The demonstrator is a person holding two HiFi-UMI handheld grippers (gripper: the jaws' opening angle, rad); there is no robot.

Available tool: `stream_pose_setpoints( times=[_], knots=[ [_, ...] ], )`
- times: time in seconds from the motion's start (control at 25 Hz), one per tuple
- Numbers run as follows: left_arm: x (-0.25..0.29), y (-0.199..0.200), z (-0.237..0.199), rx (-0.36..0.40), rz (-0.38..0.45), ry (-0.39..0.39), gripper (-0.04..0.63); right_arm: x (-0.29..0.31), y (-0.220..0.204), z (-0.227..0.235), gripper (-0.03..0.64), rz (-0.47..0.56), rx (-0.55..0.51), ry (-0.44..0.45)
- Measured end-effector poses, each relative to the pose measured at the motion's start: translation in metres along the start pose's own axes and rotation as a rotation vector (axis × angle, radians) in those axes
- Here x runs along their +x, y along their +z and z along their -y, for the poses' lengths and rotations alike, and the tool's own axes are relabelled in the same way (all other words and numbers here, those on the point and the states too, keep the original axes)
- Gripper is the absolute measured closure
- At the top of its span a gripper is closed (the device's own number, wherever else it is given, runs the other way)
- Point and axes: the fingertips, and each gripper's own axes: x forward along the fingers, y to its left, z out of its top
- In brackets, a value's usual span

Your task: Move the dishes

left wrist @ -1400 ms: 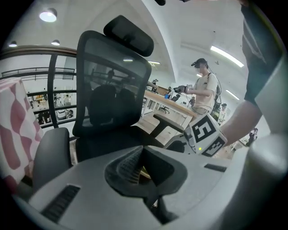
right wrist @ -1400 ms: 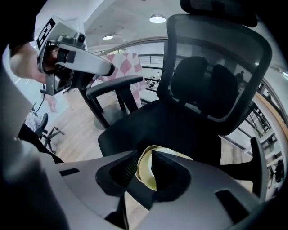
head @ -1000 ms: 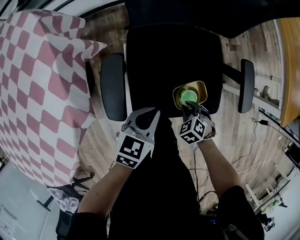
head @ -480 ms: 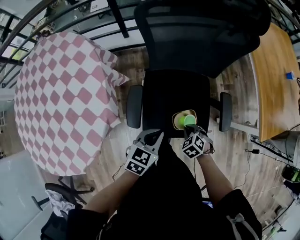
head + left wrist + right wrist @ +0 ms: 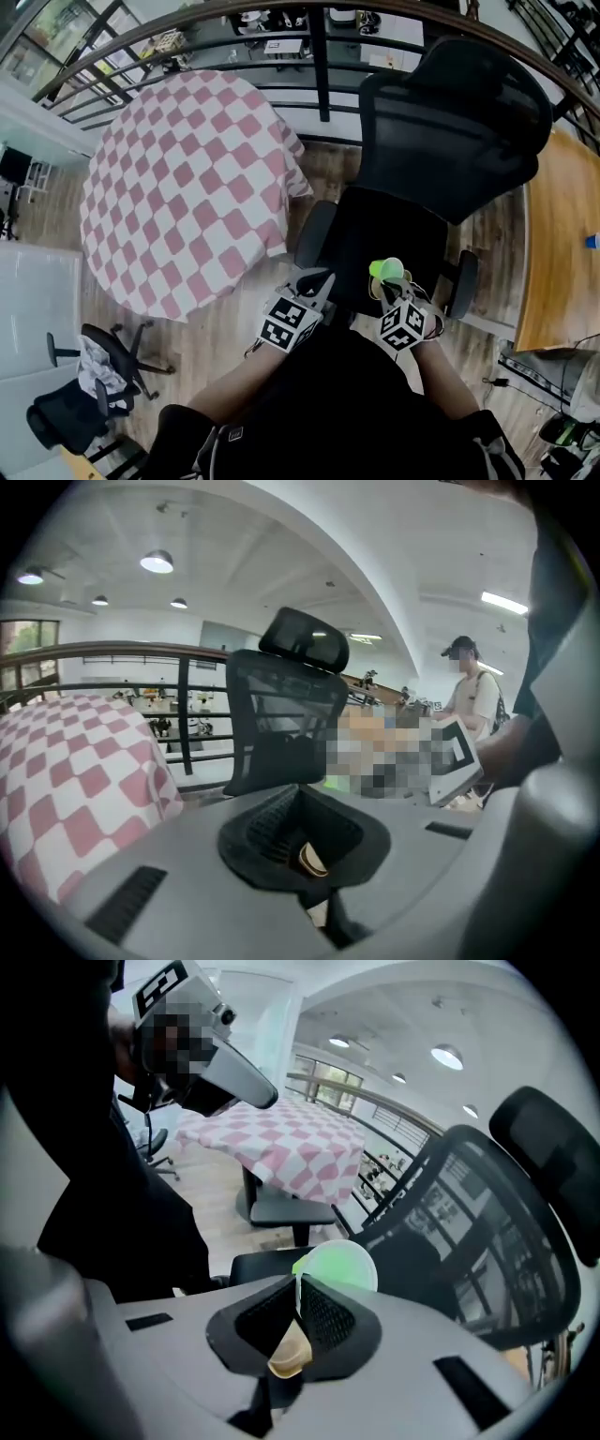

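Note:
A small green dish (image 5: 386, 270) hangs just above the seat of a black office chair (image 5: 375, 230). My right gripper (image 5: 390, 283) is shut on its rim; its jaws closed on it a moment ago. In the right gripper view the thin rim of the green dish (image 5: 337, 1265) stands between the pads of the right gripper (image 5: 300, 1305). My left gripper (image 5: 314, 278) floats beside it at the seat's front left, over the floor. Seen in its own view, the left gripper (image 5: 300, 832) is shut and holds nothing. Whether the gold dish still lies on the seat is hidden.
A round table with a pink and white checked cloth (image 5: 187, 178) stands left of the chair. A dark railing (image 5: 281, 42) runs behind both. A wooden desk (image 5: 562, 234) is at the right, and a smaller chair (image 5: 94, 366) at lower left. A person (image 5: 473, 691) stands beyond the office chair.
Both grippers have risen well above the chair seat. The green dish has come up with the right gripper, off the gold dish it sat in.

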Motion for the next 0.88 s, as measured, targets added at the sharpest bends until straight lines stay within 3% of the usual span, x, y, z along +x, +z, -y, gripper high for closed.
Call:
stream_pose_setpoints(
  times=[0.24, 0.4, 0.64, 0.88],
  knots=[
    [-0.052, 0.018, -0.084, -0.047, 0.106, 0.214, 0.591, 0.013, 0.110, 0.023, 0.588, 0.104, -0.208, 0.015],
    [-0.077, 0.009, -0.150, -0.105, 0.134, 0.301, 0.591, 0.038, 0.192, 0.025, 0.588, 0.143, -0.352, 0.019],
    [-0.107, 0.015, -0.233, -0.137, 0.167, 0.341, 0.591, 0.071, 0.307, 0.038, 0.588, 0.141, -0.526, 0.024],
    [-0.114, 0.023, -0.298, -0.085, 0.154, 0.311, 0.591, 0.130, 0.374, 0.059, 0.588, 0.059, -0.617, 0.008]
  ],
)
